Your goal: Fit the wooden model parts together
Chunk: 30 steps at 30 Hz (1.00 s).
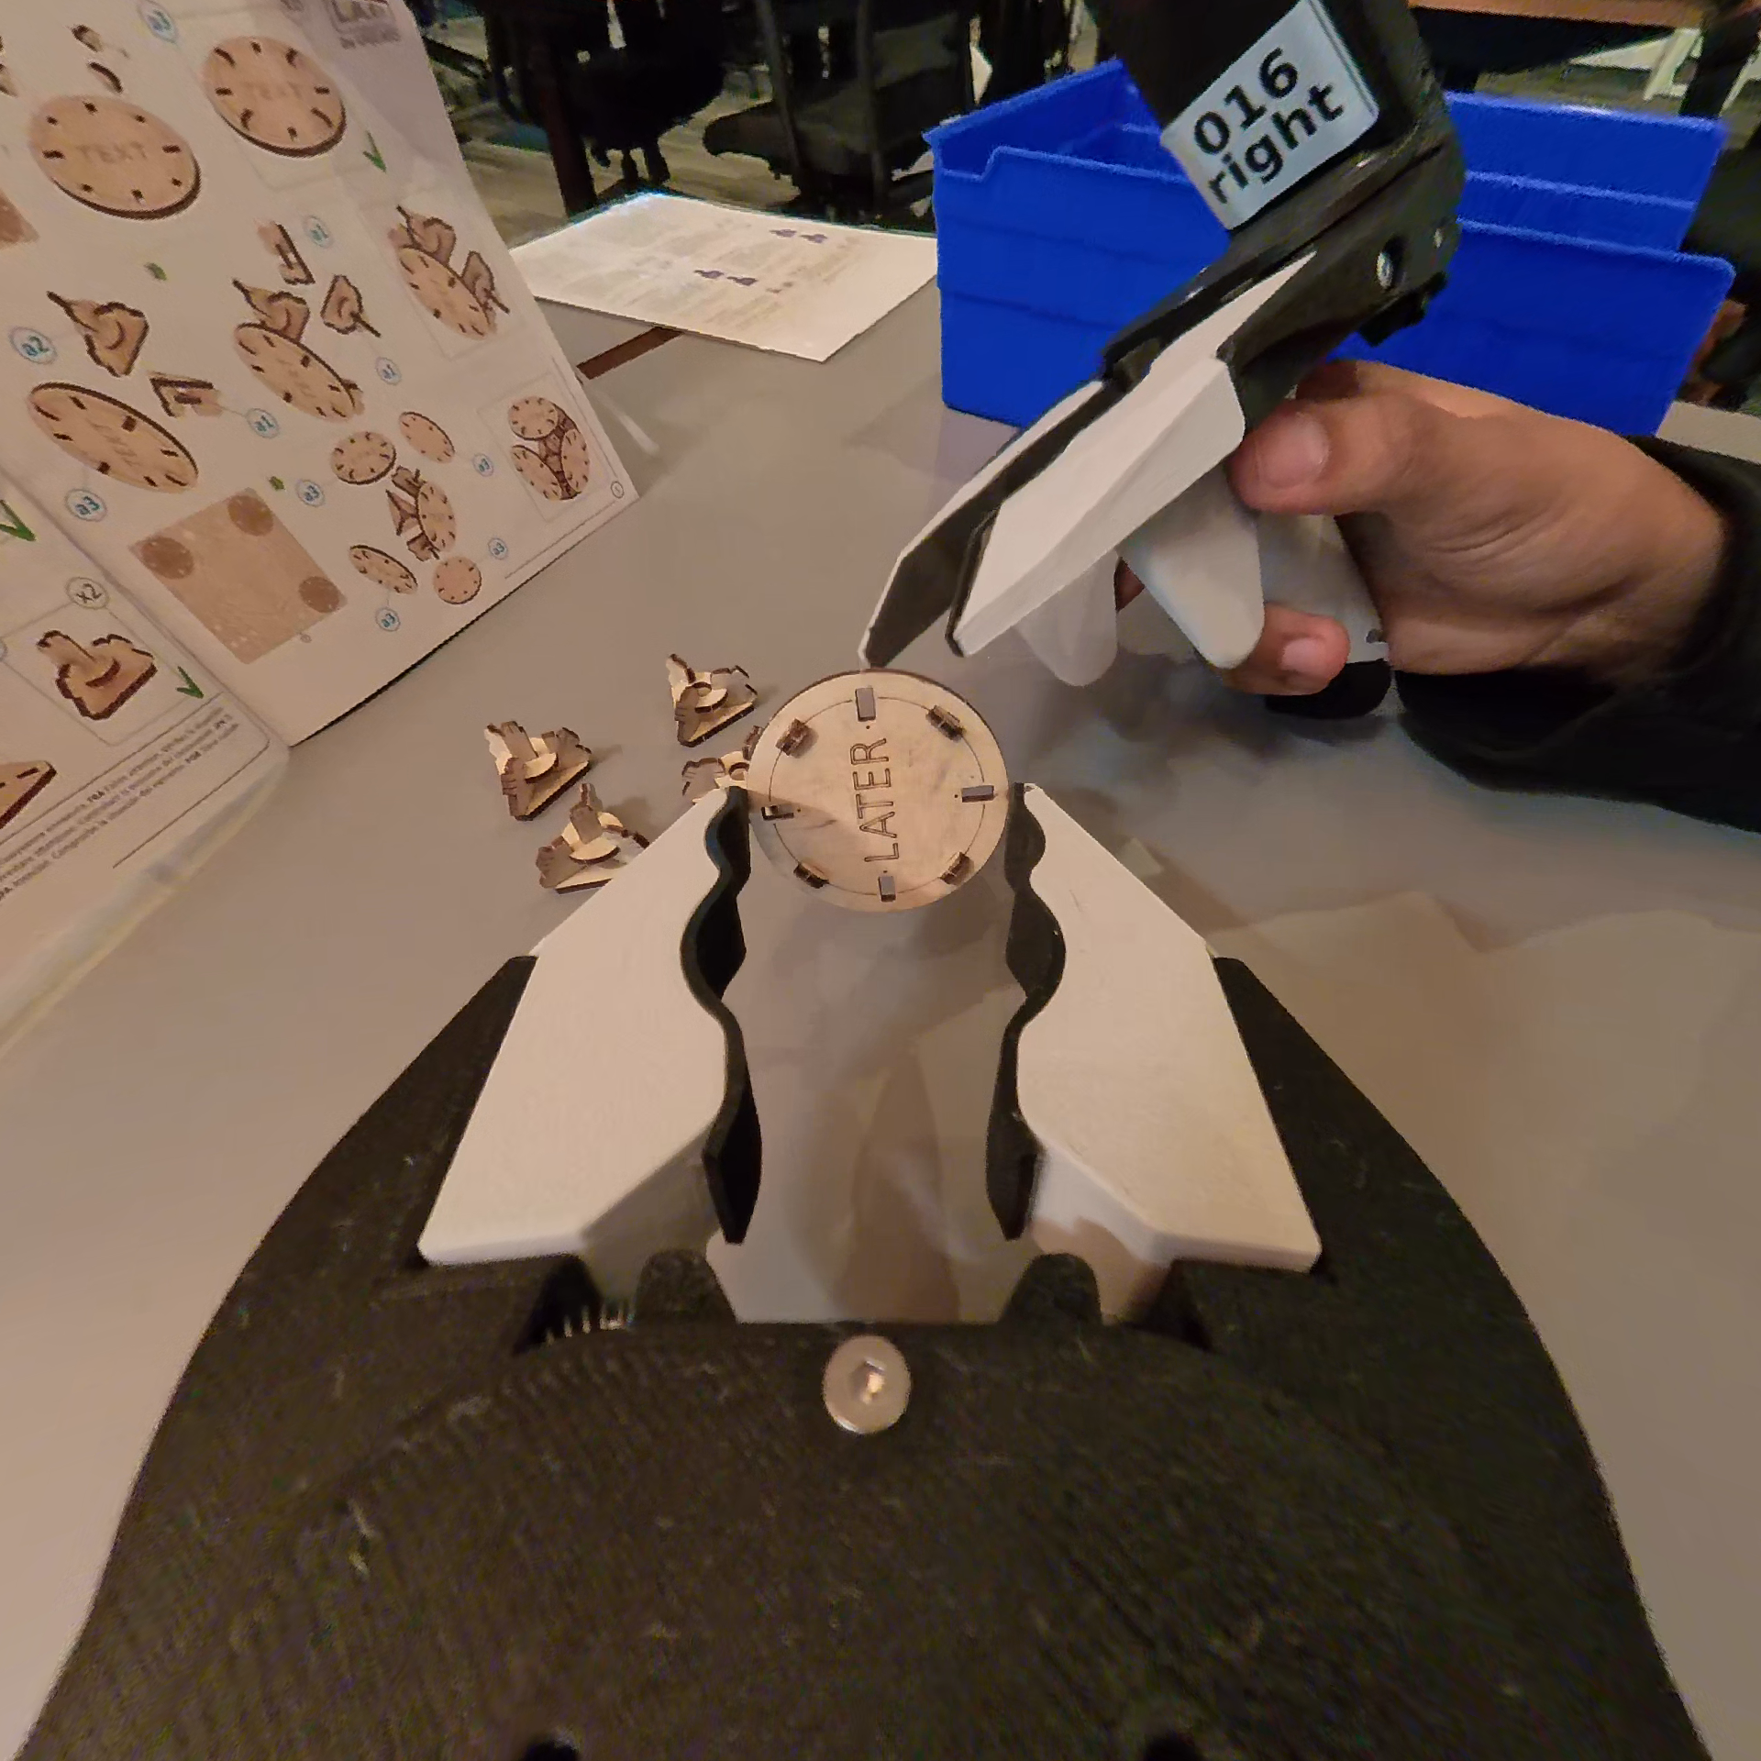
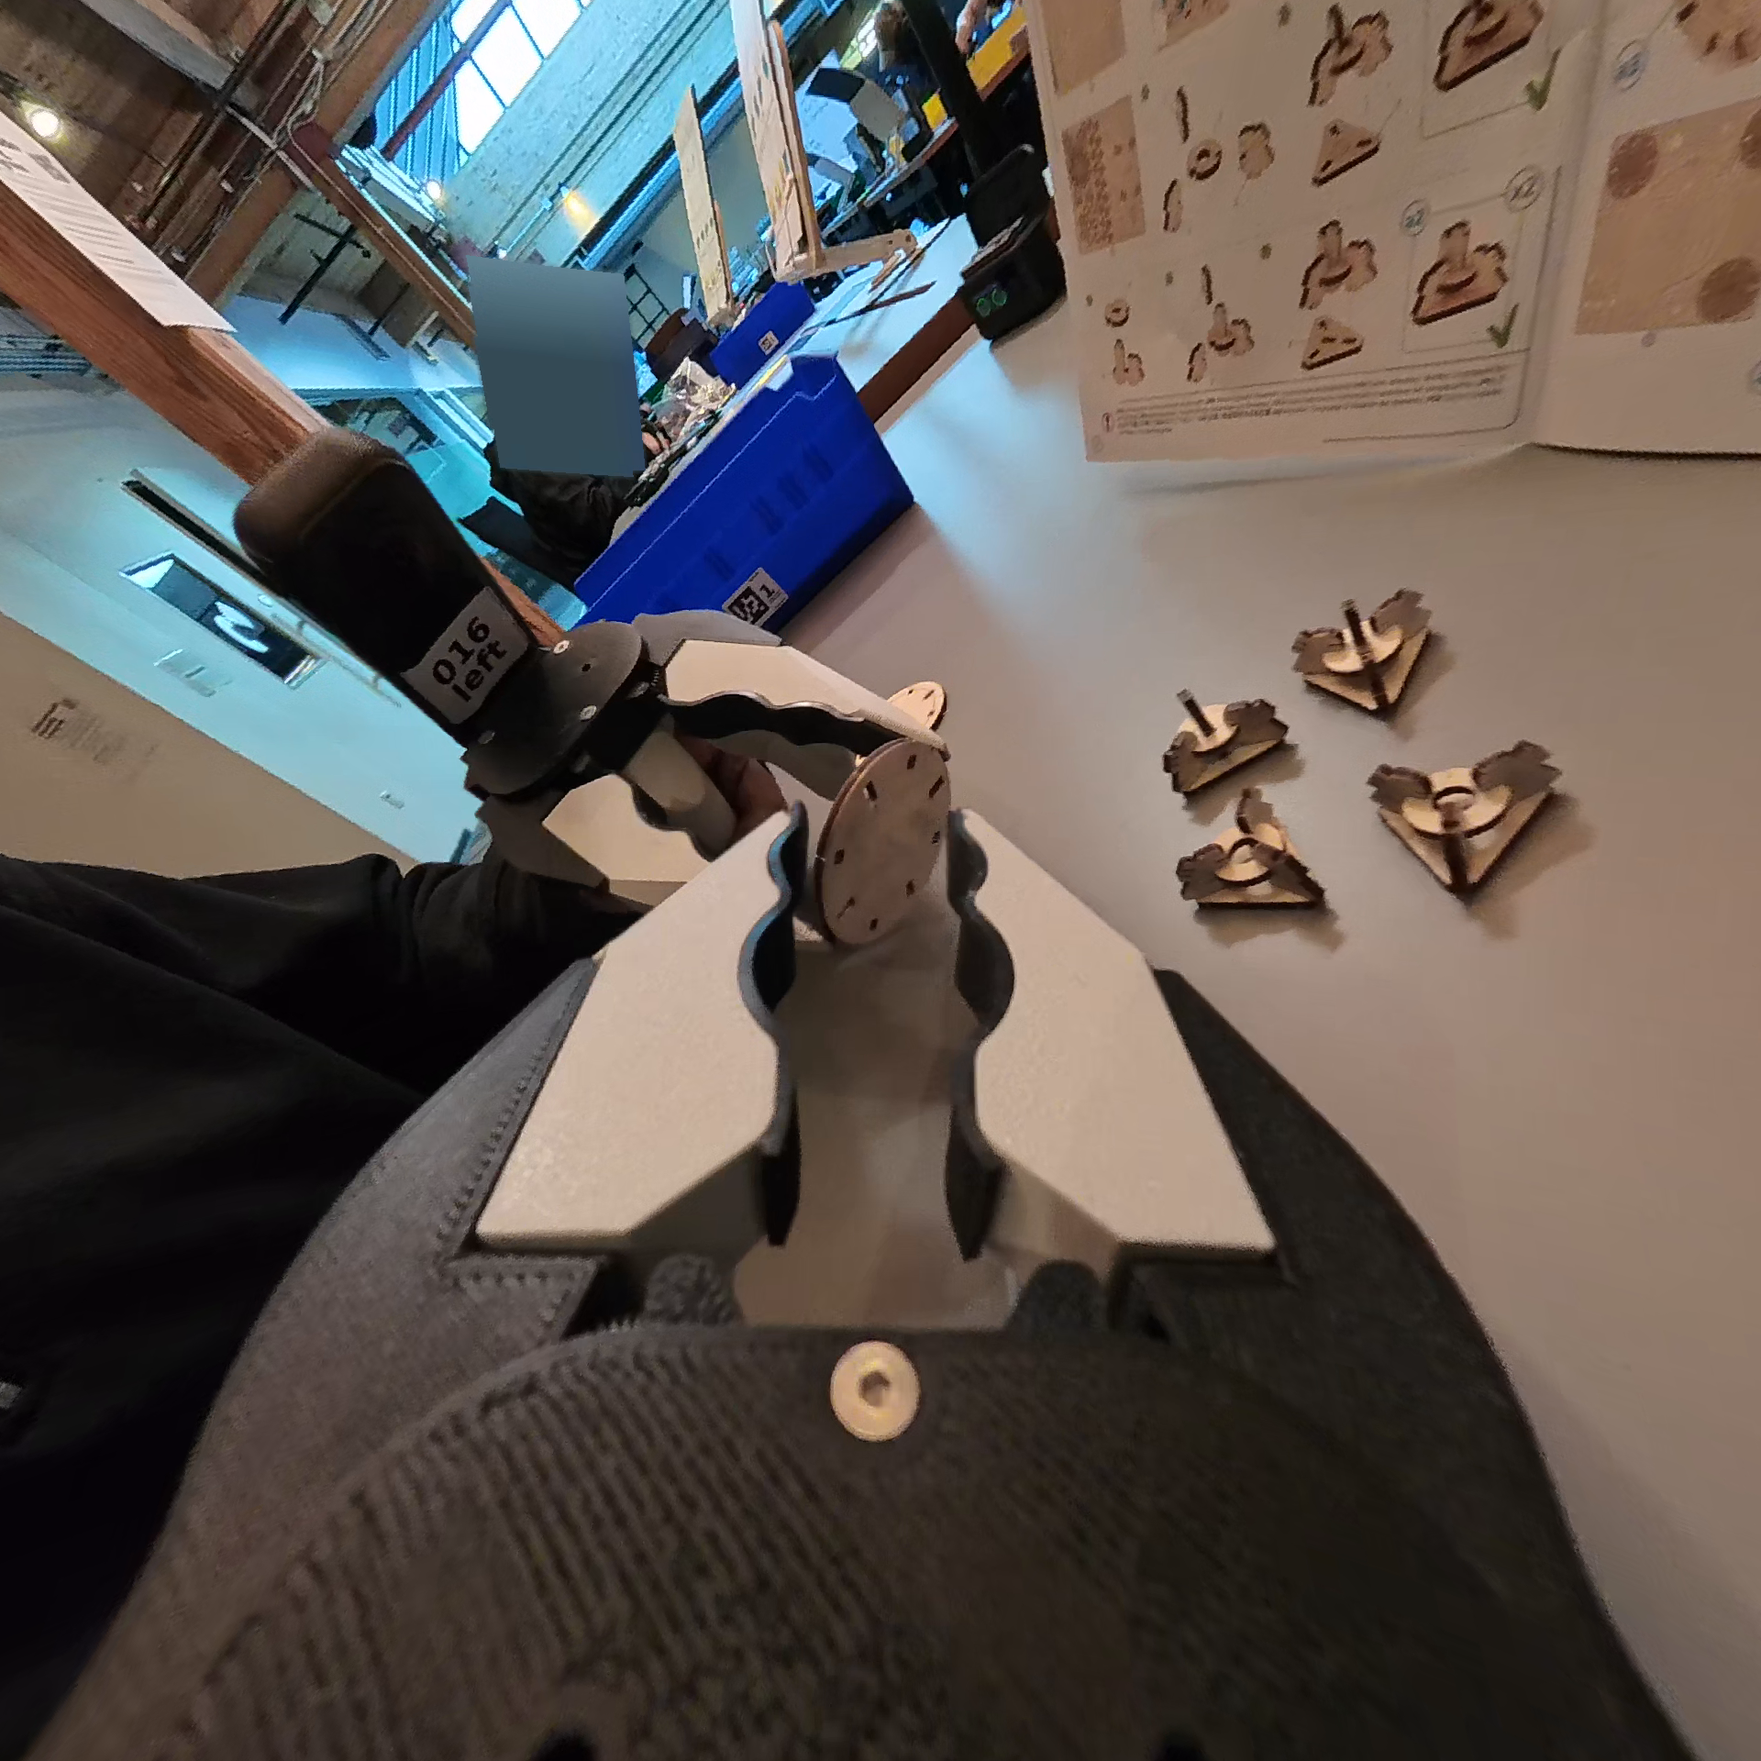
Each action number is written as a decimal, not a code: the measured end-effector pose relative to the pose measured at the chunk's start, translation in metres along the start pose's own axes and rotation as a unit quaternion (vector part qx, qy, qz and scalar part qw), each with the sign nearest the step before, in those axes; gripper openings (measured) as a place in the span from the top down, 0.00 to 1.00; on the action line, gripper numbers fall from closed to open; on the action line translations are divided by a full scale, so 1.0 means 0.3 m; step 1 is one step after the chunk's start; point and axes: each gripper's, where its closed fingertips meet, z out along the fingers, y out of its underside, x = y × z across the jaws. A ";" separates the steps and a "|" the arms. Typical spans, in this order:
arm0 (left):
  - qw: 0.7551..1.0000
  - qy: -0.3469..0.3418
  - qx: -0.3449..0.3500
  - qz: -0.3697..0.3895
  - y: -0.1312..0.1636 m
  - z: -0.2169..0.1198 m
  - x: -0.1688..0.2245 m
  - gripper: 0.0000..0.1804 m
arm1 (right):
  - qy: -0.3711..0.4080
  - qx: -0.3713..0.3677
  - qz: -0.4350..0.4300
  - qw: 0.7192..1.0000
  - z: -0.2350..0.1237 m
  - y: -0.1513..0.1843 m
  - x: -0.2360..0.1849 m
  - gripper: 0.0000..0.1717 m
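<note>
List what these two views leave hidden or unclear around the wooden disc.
1. Left wrist view: a small wooden piece half hidden behind the wooden disc.
2. Right wrist view: a second disc mostly hidden by a finger of the left gripper.
3. Left wrist view: contents of the blue bin, hidden by its walls.

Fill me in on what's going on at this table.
A person holds a two-finger gripper in each hand. The left gripper clamps a round wooden disc with slots around its rim by its edges, raised off the grey table. The right gripper hovers open at the disc's far edge. Four small triangular wooden assemblies and an open instruction booklet lie nearby.
</note>
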 end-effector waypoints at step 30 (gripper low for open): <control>0.999 0.009 0.007 -0.030 -0.003 -0.004 -0.016 0.70 | 0.049 0.013 -0.132 0.990 -0.010 -0.041 -0.058 0.83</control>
